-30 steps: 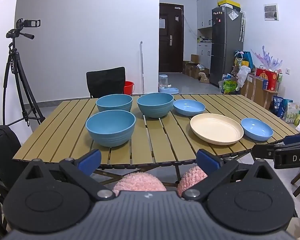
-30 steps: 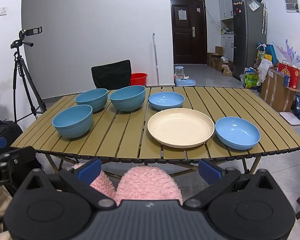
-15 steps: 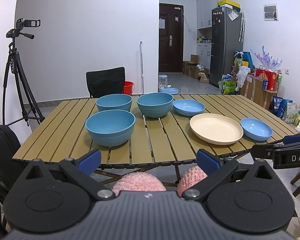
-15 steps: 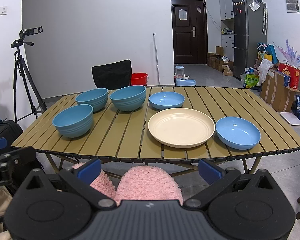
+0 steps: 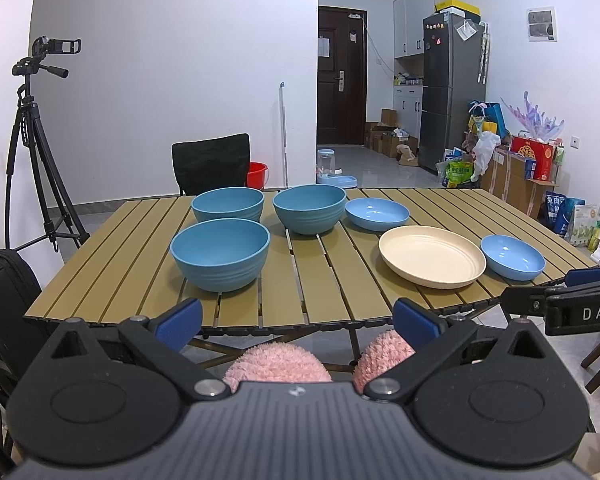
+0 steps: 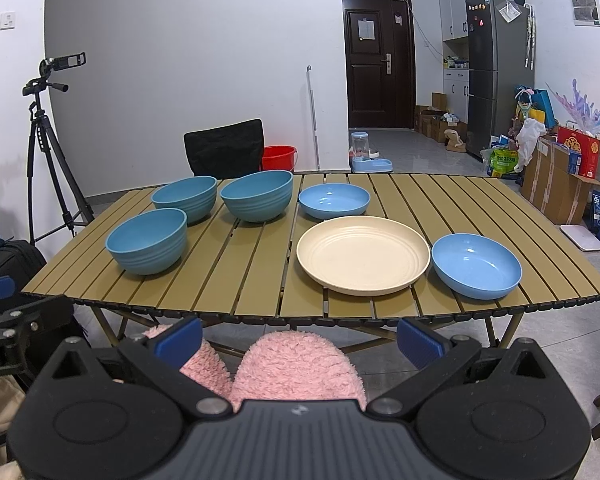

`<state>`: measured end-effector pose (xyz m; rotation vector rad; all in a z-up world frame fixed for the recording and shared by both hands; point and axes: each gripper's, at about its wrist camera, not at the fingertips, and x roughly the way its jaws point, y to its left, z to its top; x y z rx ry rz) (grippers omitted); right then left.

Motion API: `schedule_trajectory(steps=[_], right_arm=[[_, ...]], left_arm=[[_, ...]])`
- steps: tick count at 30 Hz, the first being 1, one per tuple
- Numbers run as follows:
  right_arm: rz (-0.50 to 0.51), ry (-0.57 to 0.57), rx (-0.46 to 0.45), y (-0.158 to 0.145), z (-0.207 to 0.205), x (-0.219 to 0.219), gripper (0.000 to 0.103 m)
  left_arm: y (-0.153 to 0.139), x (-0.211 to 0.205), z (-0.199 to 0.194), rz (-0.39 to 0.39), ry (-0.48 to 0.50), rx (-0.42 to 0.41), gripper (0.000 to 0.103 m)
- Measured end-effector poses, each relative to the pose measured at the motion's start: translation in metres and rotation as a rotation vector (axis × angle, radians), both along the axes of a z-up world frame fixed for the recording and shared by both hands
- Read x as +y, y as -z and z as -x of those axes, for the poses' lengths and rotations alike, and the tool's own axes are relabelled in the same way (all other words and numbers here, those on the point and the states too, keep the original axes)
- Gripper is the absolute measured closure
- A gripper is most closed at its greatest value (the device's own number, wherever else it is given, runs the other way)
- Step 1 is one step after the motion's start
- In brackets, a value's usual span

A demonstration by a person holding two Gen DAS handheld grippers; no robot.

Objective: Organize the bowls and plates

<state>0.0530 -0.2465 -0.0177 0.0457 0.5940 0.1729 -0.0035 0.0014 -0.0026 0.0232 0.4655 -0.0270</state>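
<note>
We see a white-walled room with a dark door (image 6: 376, 56) at the back and a grey fridge (image 6: 498, 68) to its right, and in front a slatted wooden table (image 6: 256, 276) that carries all the dishes. We take the cream plate (image 6: 363, 253) as our landmark: it lies flat near the table's front edge. Just right of it sits a shallow blue dish (image 6: 476, 265), nearly touching its rim. Behind the cream plate, a little apart, rests a second shallow blue dish (image 6: 334, 200). Well to the left of the plate stand three deep blue bowls, all upright: the nearest bowl (image 6: 147, 240) by the front edge, the far-left bowl (image 6: 185, 198) behind it, and the middle bowl (image 6: 257, 195) between that one and the rear dish. Further left of the plate, off the table, a camera tripod (image 6: 46, 152) stands against the wall.

Our left gripper (image 5: 296, 320) hangs before the table's front edge, fingers spread wide and holding nothing. Our right gripper (image 6: 298, 338) hangs likewise, spread and bare, short of the cream plate, above pink fluffy slippers (image 6: 296, 364)
</note>
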Motion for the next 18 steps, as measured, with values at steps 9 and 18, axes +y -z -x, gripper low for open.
schedule_trajectory(steps=[9, 18], right_arm=[[0.000, 0.000, 0.000, -0.0001, -0.0002, 0.0001, 0.000], [0.000, 0.000, 0.001, -0.0001, -0.0004, 0.0005, 0.000]], left_arm=[[0.0000, -0.0013, -0.0011, -0.002, 0.002, 0.001, 0.000], [0.0008, -0.0016, -0.0011, -0.002, 0.006, 0.001, 0.000]])
